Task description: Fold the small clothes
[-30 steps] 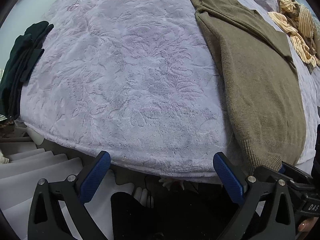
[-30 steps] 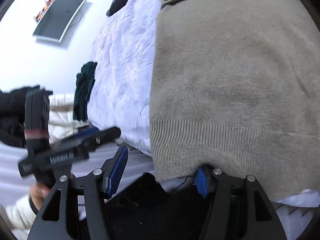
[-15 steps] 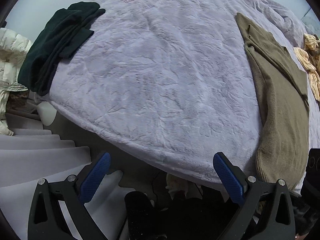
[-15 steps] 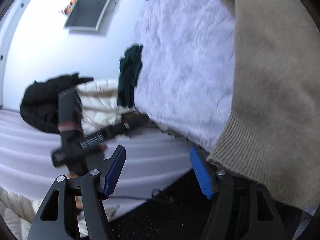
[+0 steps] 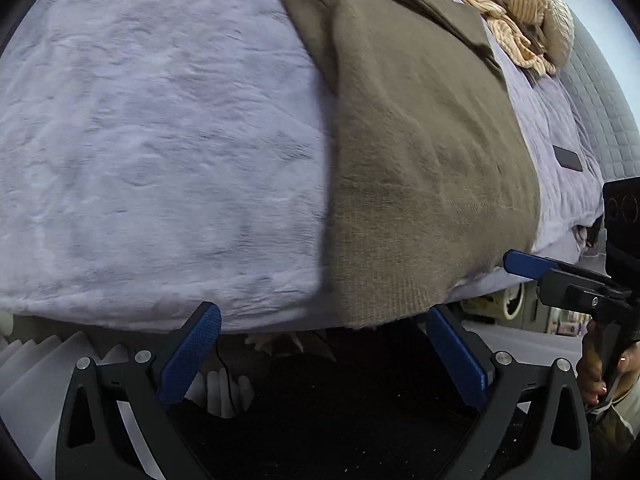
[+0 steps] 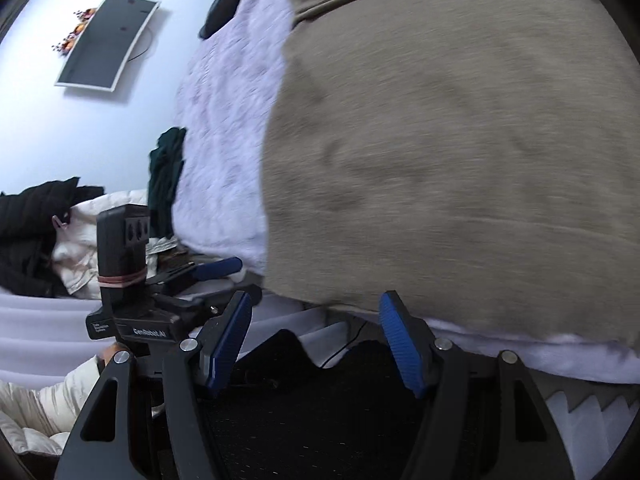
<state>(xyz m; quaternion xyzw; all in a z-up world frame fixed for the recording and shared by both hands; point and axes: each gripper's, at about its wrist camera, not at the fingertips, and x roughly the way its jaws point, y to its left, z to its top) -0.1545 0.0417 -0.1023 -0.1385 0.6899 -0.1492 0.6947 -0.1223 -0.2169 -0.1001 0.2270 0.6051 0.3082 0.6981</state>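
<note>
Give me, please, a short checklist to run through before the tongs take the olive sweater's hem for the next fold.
1. Left tongs open and empty: ok, nothing sits between the pads.
2. Right tongs open and empty: ok, the jaws stand apart with no cloth between them.
3. Sweater lies flat on the blanket: ok, only slight ripples show.
4. Hem within reach at the bed's near edge: ok, it hangs just over the edge, in front of both tongs.
5. Tongs clear of each other: ok, the right tongs show off to the side in the left view.
6. Sleeves tucked in: cannot tell, the far end is only partly seen.
</note>
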